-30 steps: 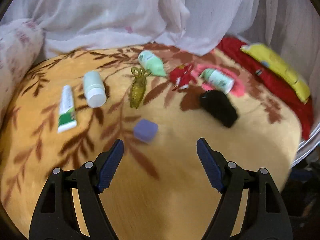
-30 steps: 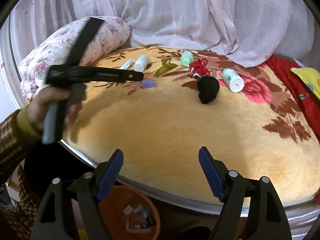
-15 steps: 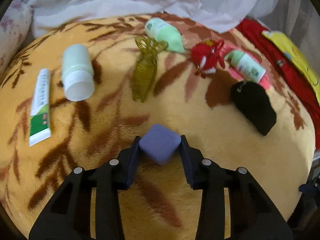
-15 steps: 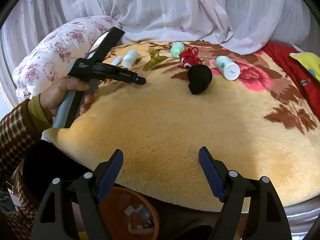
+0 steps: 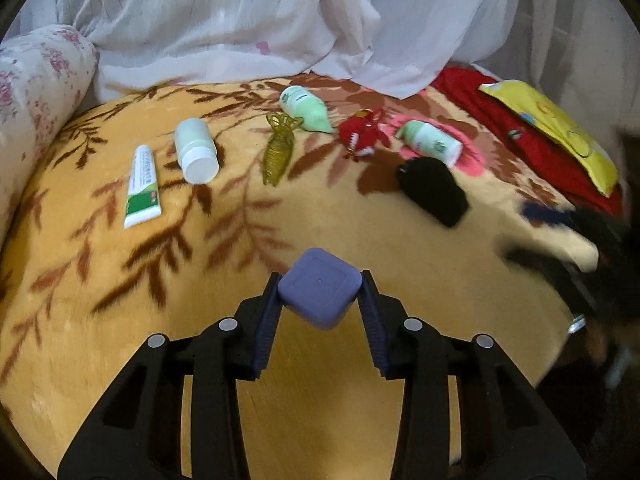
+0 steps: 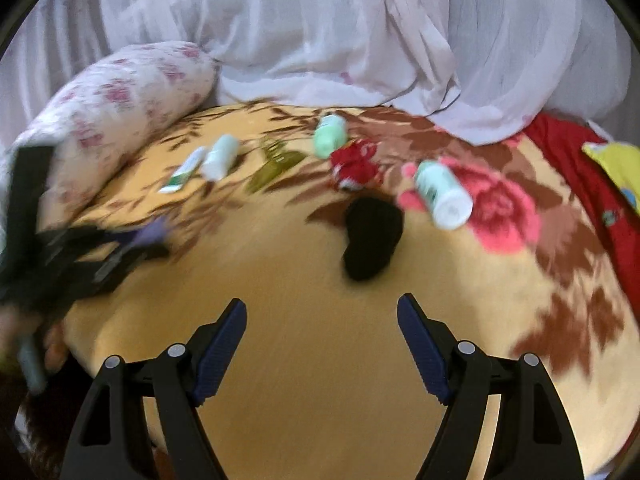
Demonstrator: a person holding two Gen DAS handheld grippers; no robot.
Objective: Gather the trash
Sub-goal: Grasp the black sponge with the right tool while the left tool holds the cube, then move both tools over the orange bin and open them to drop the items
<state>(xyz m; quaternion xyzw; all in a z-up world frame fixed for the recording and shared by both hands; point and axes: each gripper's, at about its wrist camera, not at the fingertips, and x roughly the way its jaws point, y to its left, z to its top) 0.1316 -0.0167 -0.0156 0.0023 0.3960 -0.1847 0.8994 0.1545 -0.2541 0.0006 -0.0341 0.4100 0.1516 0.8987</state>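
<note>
My left gripper is shut on a small purple rounded box and holds it above the yellow blanket. The same box shows blurred in the right wrist view, in the left gripper. My right gripper is open and empty, just short of a black lump. On the blanket lie a toothpaste tube, a white bottle, a gold hair clip, a green bottle, a red toy and another bottle.
A floral pillow lies at the left. White curtain hangs behind the bed. Red cloth with a yellow pouch lies at the right. The right gripper shows blurred at the blanket's right edge.
My left gripper closed on the purple box and lifted it back from the blanket. My right gripper moved forward over the bed toward the black lump.
</note>
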